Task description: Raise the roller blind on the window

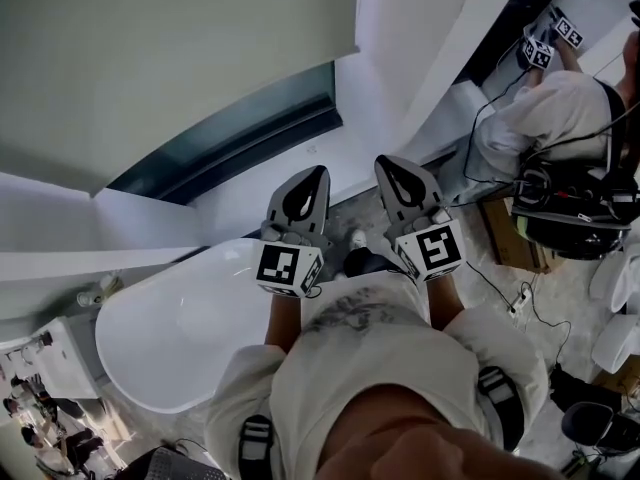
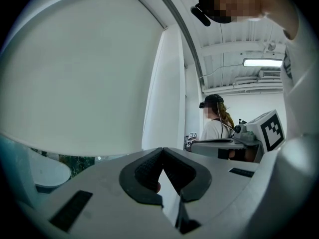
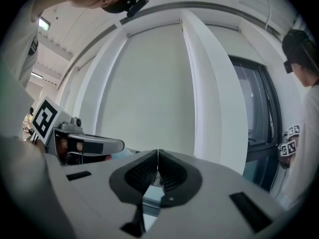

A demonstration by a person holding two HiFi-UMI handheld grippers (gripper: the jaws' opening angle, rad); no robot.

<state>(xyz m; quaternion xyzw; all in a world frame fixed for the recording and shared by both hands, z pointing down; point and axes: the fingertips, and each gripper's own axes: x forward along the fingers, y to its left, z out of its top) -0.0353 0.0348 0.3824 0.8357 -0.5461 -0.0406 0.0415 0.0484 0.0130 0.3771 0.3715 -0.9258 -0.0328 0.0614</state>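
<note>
Head view: roller blind (image 1: pixel 150 58) far left, lowered over most of the window; white bathtub (image 1: pixel 170 338) near left; left gripper (image 1: pixel 318 173) and right gripper (image 1: pixel 386 163) side by side.
Left gripper view: jaws closed together, blind ahead.
Right gripper view: jaws closed together, blind ahead.

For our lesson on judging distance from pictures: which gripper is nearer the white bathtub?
Left. The left gripper hangs just beyond the right end of the bathtub. The right gripper is further right, on the far side of the left one, over the floor.
</note>
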